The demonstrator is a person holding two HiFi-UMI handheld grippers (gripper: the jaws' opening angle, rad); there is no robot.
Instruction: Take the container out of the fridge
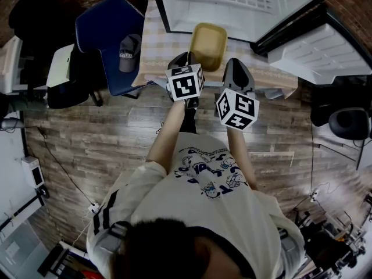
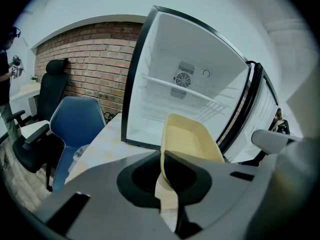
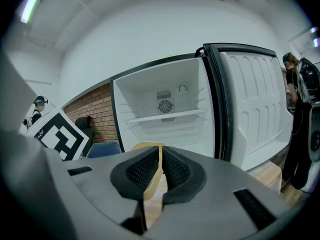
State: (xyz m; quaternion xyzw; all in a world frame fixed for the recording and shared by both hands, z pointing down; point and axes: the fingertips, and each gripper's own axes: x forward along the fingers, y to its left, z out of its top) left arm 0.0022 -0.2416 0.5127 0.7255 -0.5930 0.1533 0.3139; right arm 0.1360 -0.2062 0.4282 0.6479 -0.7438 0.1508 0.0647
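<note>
Head view shows a person standing at a table [image 1: 156,46] in front of an open fridge [image 1: 232,4], with a pale yellow container [image 1: 209,44] gripped from both sides. The left gripper [image 1: 188,56] pinches the container's near-left rim and the right gripper [image 1: 232,64] its near-right rim. Each gripper's own view shows narrow jaws pressed onto the thin wall. The container sits clear of the fridge, between its open front and the person, above the checked tabletop.

To finish well, both grippers should probably travel together at one height. Uneven pulls on such a thin rim could twist the tub or let a wall slip from the pads. A level set-down well short of the table's near edge looks the safest close.

Whether the base rests on the table or hangs just above it cannot be told from any view. The left gripper view shows the tub's empty inside, but the jaws cover its near wall. The right gripper view catches only a sliver of yellow [image 3: 148,147] behind the pads. The fridge shelves look bare, and the fridge's lower part is cut off. A blue chair [image 1: 113,36] stands to the left.
</note>
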